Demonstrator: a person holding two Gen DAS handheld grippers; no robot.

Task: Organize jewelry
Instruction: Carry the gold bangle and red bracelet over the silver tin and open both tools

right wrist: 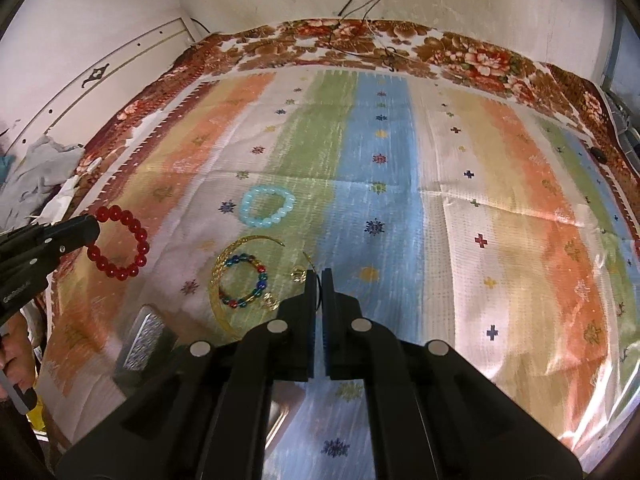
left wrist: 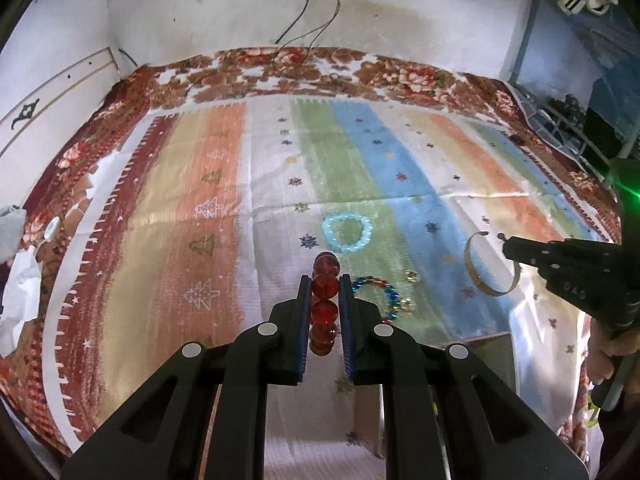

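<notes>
Left gripper (left wrist: 325, 292): pinches the red beads (left wrist: 325, 286).
Right gripper (right wrist: 319, 280): pinches the gold bangle (right wrist: 224, 280).
Blue beads (left wrist: 347, 229): on the cloth (left wrist: 400, 184).

Home bedroom: blanket-covered bed (left wrist: 280, 68)

Your striped cloth (right wrist: 400, 168) ran orange, green, blue and cream, dotted with small stars. On it lay a pale blue bead bracelet (right wrist: 267, 211); nearer you from it, a multicoloured one (right wrist: 245, 280). Your red beads (right wrist: 120, 242) glowed translucent.
</notes>
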